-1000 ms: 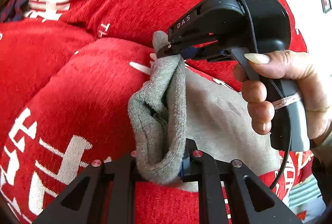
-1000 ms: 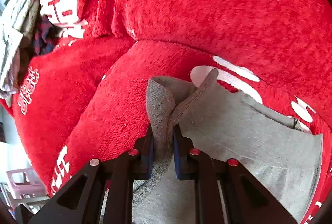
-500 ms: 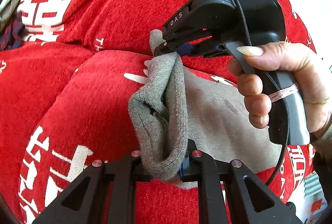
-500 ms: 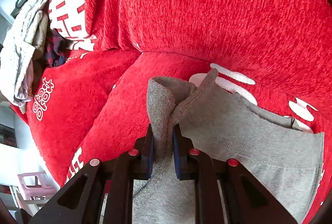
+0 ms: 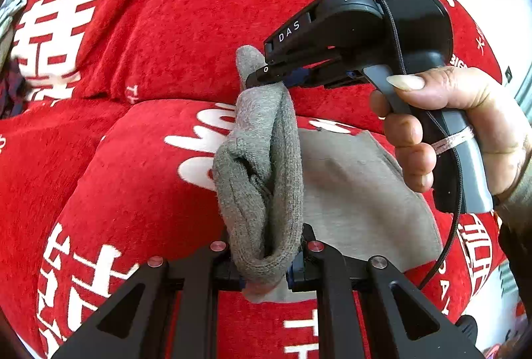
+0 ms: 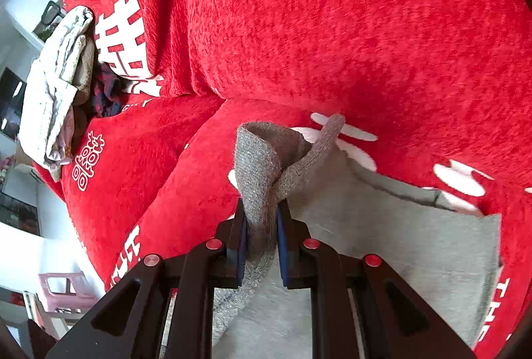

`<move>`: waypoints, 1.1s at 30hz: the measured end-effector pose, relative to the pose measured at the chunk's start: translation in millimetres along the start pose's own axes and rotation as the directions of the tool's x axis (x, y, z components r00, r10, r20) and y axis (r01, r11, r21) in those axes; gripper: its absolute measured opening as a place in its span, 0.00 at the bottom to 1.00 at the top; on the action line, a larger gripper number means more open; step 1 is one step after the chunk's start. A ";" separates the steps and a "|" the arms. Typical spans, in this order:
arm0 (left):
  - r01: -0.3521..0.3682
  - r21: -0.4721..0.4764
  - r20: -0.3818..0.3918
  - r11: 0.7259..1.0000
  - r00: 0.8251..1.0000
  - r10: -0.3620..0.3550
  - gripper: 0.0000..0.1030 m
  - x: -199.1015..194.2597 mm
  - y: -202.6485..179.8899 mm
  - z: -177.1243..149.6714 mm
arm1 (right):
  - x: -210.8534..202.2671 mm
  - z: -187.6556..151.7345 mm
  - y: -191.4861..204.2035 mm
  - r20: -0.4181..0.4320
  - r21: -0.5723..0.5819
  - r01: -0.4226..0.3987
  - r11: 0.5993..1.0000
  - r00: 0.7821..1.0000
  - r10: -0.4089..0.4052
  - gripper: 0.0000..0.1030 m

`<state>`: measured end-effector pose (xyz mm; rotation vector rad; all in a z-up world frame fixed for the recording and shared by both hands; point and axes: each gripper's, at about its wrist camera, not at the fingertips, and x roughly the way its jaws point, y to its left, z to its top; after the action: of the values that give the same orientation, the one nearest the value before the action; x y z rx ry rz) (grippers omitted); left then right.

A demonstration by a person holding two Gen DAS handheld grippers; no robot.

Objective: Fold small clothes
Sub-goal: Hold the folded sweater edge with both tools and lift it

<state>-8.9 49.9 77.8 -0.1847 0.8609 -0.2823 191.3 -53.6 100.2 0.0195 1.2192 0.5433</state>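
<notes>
Both grippers angled downward over red sofa cover (image 5: 139, 66). Left gripper (image 5: 266, 262) and right gripper (image 6: 261, 236) each clamp the grey garment (image 5: 262, 179), one bunched edge raised, the rest lying on cover. Clothes pile (image 6: 56, 92) far left.

Grey garment (image 5: 262, 179), bunched edge lifted

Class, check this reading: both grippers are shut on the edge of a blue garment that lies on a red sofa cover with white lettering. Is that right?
One detail is wrong: the garment is grey, not blue, as both wrist views show. The rest stands: the left gripper and right gripper are shut on its edge, over the red sofa cover.
</notes>
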 end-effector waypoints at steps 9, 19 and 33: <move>-0.002 0.077 -0.003 0.997 1.000 0.002 0.16 0.2 -40.8 5.7 | -28.7 -13.3 -34.1 0.035 0.015 -0.014 1.000 0.999 0.014 0.16; 0.011 0.156 -0.025 0.988 1.000 -0.008 0.16 11.8 -87.9 6.8 | -47.8 -26.4 -70.3 0.047 0.020 -0.022 1.000 0.999 0.022 0.16; 0.031 0.253 -0.058 0.967 0.998 -0.017 0.16 29.4 -152.8 4.9 | -78.8 -47.7 -122.2 0.084 0.017 -0.061 0.998 0.995 0.060 0.16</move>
<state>-12.9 -103.9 101.5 0.0523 0.8692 -0.4192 177.5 -205.1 116.1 0.0951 1.1454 0.5778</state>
